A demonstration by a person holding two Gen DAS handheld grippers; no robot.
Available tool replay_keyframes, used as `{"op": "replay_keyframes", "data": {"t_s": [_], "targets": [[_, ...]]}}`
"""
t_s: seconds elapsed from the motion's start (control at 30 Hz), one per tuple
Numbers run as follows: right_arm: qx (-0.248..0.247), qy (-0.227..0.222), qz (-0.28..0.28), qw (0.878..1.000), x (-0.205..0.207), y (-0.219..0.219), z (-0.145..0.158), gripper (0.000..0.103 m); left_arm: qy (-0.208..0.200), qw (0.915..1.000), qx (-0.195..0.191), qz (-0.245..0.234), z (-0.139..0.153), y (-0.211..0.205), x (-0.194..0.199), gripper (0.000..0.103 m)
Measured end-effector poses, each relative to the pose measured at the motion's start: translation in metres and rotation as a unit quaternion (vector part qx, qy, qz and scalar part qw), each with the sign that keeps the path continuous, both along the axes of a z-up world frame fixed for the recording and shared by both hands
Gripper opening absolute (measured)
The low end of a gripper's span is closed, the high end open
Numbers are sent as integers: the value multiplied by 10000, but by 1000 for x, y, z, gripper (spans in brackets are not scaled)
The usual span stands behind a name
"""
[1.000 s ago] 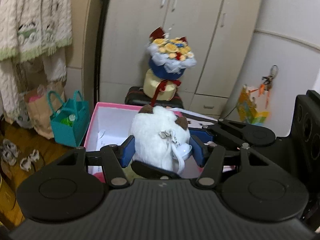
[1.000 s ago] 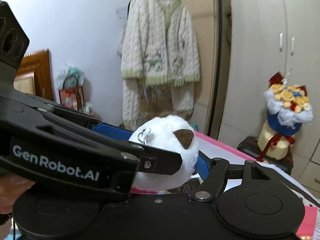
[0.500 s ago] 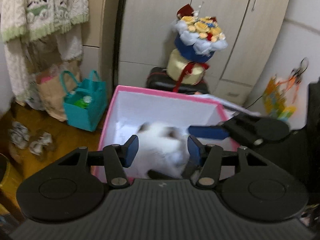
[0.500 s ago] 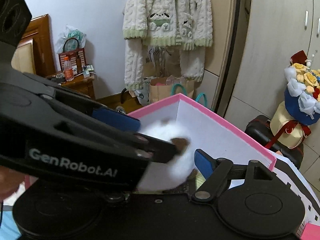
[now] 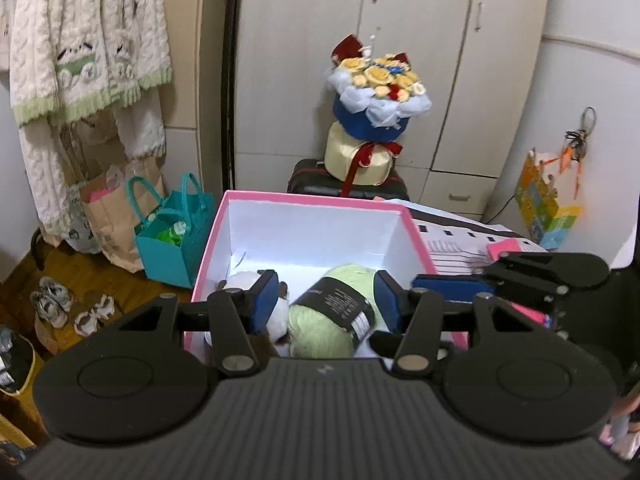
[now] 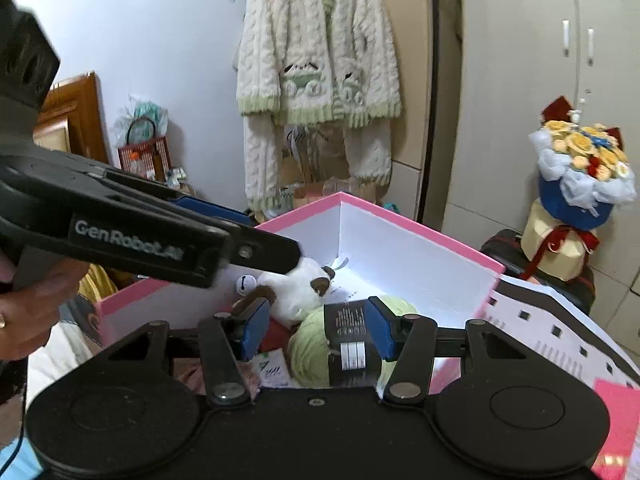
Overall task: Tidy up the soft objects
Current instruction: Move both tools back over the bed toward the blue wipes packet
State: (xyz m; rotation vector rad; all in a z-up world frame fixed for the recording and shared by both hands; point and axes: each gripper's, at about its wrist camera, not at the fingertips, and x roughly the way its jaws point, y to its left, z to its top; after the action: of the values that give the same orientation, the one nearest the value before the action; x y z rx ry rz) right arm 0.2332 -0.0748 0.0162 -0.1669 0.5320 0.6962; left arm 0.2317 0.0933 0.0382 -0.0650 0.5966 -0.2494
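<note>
**Ana:** Left wrist view, sweeping from the left: a cream cable-knit cardigan (image 5: pixel 80 48) is hanging on the wall, a teal tote bag (image 5: pixel 172 240) is standing on the floor, and then the pink cardboard box with white inside walls (image 5: pixel 316 224) is sitting open below the left gripper (image 5: pixel 326 294). What is lying inside?

**Ben:** A white plush toy with brown ears (image 5: pixel 240 284) is resting at the left of the box floor, touching a pale green ball of yarn with a black paper band (image 5: pixel 320 320) just to its right. The left gripper's jaws are standing apart with nothing between the pads; both things are lying beneath them, not held.

**Ana:** And the right gripper (image 6: pixel 314 330)?

**Ben:** Its jaws are also spread wide and empty, hovering over the same box. In its view the plush toy (image 6: pixel 296 288) is lying behind the yarn (image 6: pixel 316 344).

**Ana:** So which step are we looking at?

**Ben:** I judge the plush toy is already put away, so the placing step is finishing. Next, both grippers probably need lifting clear of the box walls and turning toward whatever soft thing is waiting outside; none is showing here.
</note>
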Motion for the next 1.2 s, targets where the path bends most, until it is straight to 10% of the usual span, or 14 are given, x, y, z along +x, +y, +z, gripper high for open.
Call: {"op": "replay_keyframes", "data": {"t_s": [0.6, 1.2], "targets": [[-5, -14, -462, 9989, -110, -100, 49, 72, -1015, 9862, 634, -1144, 57, -61, -150, 62], [241, -230, -1913, 9810, -150, -235, 29, 75, -429, 9696, -157, -2403, 9, -159, -148, 68]]}}
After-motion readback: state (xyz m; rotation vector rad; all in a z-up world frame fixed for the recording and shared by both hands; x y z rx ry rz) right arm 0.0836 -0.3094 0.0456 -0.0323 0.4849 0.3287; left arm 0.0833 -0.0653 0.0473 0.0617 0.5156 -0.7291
